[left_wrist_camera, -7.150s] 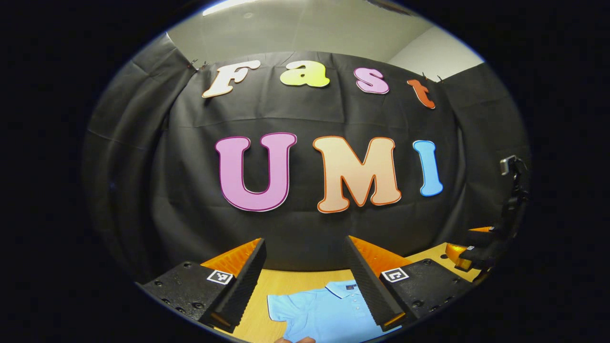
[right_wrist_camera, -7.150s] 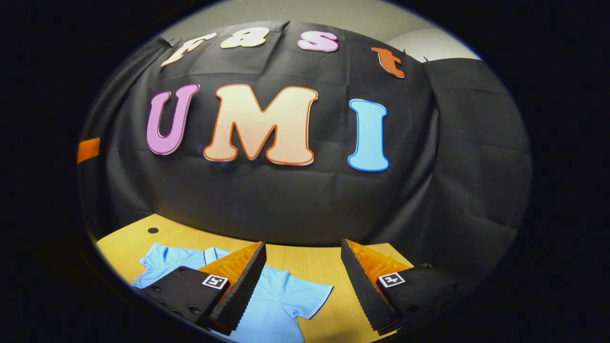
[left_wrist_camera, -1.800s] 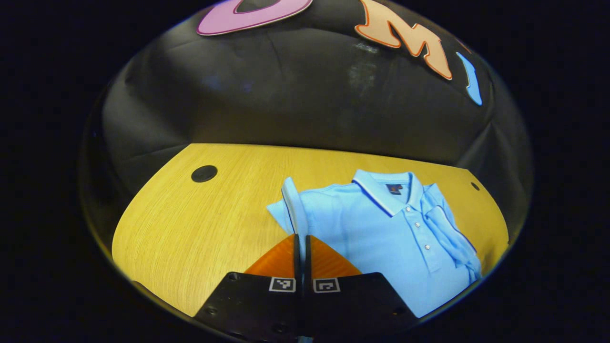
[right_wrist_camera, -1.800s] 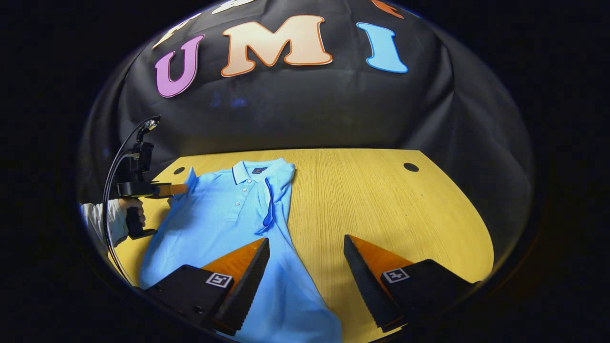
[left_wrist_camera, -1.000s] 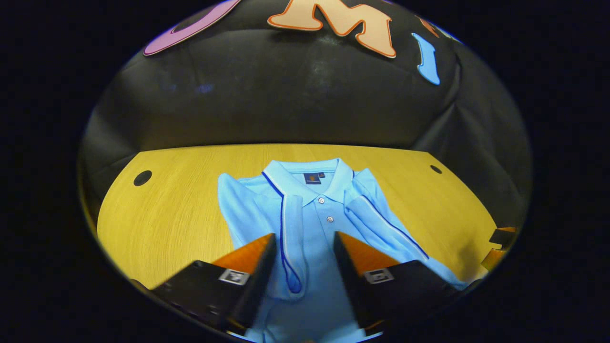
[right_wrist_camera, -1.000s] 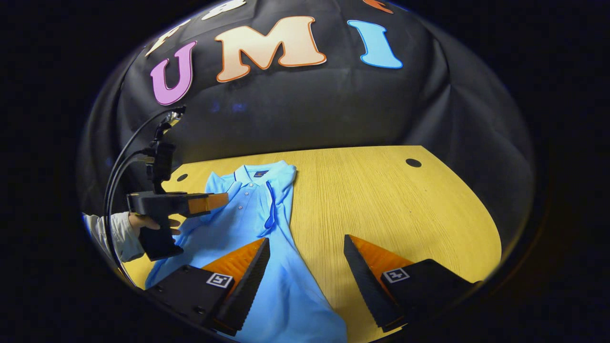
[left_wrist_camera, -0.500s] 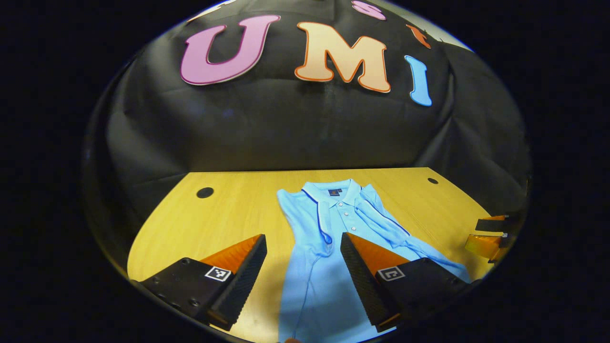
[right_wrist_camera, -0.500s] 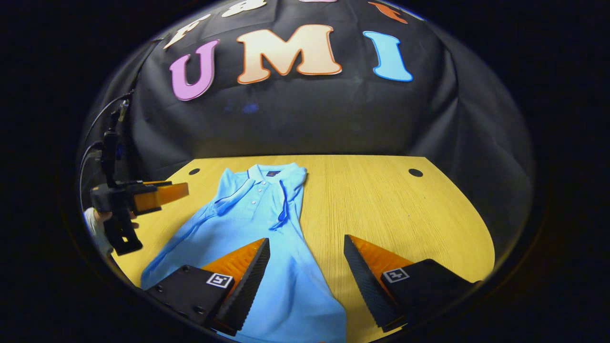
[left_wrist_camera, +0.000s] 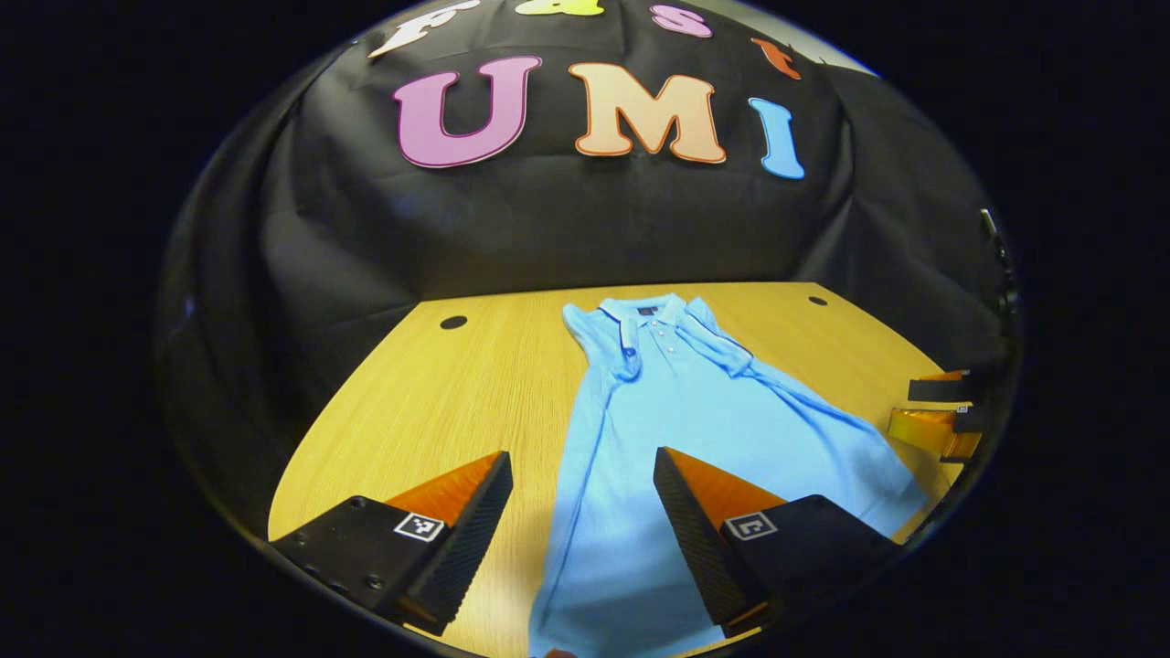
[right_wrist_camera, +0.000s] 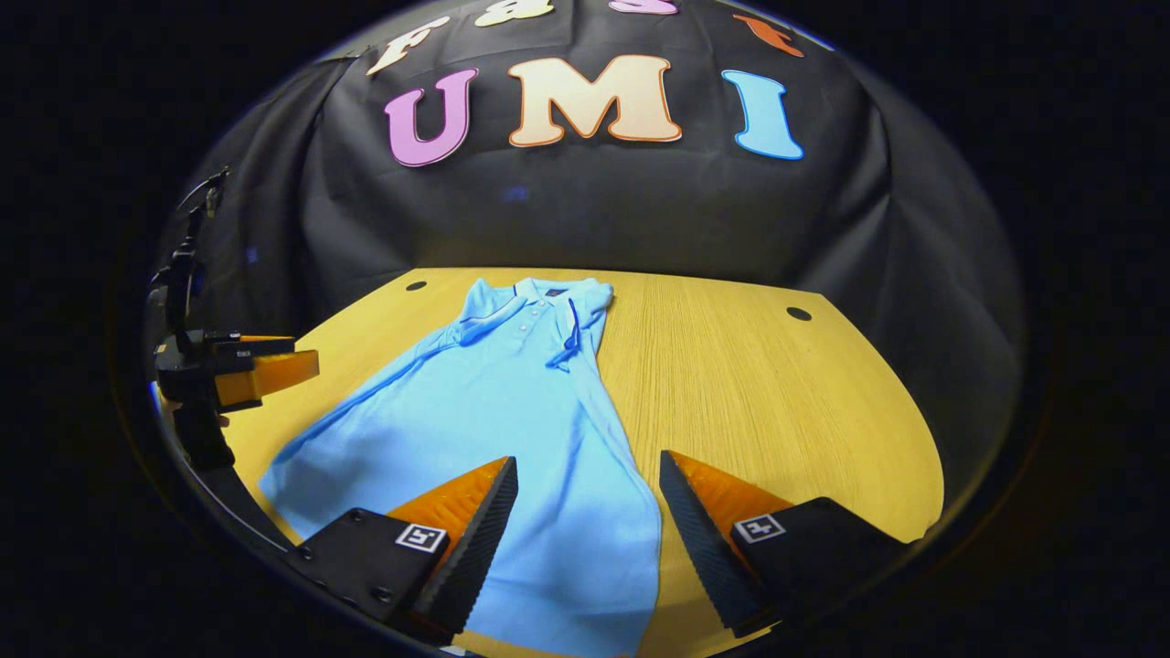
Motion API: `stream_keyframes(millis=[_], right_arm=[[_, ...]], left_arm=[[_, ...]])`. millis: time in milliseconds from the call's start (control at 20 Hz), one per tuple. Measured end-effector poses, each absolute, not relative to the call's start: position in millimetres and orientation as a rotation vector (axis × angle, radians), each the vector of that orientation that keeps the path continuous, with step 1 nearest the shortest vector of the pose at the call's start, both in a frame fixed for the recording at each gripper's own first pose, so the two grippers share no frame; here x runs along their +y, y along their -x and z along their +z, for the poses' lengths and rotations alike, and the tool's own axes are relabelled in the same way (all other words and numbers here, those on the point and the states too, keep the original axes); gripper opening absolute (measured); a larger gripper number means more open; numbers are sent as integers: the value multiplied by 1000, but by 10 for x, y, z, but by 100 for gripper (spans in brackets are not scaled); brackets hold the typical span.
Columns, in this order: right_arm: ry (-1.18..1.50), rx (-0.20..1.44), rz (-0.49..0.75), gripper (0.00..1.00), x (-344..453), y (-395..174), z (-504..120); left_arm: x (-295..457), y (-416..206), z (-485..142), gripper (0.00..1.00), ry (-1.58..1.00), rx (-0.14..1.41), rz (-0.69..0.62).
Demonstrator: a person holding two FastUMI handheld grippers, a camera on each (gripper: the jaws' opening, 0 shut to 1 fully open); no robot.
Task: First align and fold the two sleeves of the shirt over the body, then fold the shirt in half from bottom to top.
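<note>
The left gripper [left_wrist_camera: 582,512] hangs over the hem with jaws released and empty. The shirt [left_wrist_camera: 681,411] lies flat on the table [left_wrist_camera: 430,402], sleeves folded in. The right gripper [right_wrist_camera: 588,516], likewise released, is poised for the bottom-up fold.

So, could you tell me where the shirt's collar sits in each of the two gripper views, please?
Left gripper view: the collar lies right of centre at the shirt's far end, beyond the open left gripper.
Right gripper view: the collar lies just left of centre, beyond the open right gripper.
Shared landmark: the wooden table.
</note>
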State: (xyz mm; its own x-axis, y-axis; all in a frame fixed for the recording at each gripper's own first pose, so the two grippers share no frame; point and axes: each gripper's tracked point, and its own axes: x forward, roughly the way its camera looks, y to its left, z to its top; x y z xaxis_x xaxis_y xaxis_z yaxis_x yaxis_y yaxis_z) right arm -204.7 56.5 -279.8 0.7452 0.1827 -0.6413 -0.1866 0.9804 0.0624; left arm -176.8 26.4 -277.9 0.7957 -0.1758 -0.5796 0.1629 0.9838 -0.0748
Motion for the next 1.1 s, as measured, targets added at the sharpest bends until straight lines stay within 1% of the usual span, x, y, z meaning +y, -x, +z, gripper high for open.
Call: stream_keyframes(millis=[200,250,400,450,500,550,600,650,700,850,900,950,1000,1050,1100], right_arm=[[41,754,202,98,463,2515,-2975],[50,768,203,94,454,2627,-3026],[69,806,195,94,409,2886,-3174],[72,819,191,98,396,2960,-3216],[78,833,190,98,389,3016,-3268],[93,842,186,94,383,3061,-3317],[118,850,182,98,354,3086,-3360],[127,867,190,96,353,3172,-3397],[117,846,185,98,362,3170,-3383],[85,875,193,94,426,3211,-3431],[44,888,200,90,476,3239,-3437],[21,886,198,80,524,3231,-3435],[23,877,212,68,567,3224,-3427],[39,870,225,49,622,3238,-3442],[66,854,229,29,660,3232,-3431]], left_arm=[[353,2329,-3022,95,12,698,-145],[394,2460,-3089,96,8,721,-135],[508,2775,-3310,97,0,785,-99],[516,2850,-3367,97,-1,802,-94],[530,2928,-3411,97,-5,816,-91],[532,3003,-3469,98,-12,833,-92],[536,3053,-3495,97,-25,841,-87],[529,3042,-3440,98,-31,802,-84],[499,3052,-3442,98,-36,820,-89],[383,3076,-3461,93,0,805,-122],[300,3063,-3457,93,38,789,-147],[255,3072,-3468,90,69,791,-154],[249,3073,-3450,83,70,772,-157],[209,3067,-3472,76,74,773,-173],[160,3081,-3477,54,82,769,-169]])
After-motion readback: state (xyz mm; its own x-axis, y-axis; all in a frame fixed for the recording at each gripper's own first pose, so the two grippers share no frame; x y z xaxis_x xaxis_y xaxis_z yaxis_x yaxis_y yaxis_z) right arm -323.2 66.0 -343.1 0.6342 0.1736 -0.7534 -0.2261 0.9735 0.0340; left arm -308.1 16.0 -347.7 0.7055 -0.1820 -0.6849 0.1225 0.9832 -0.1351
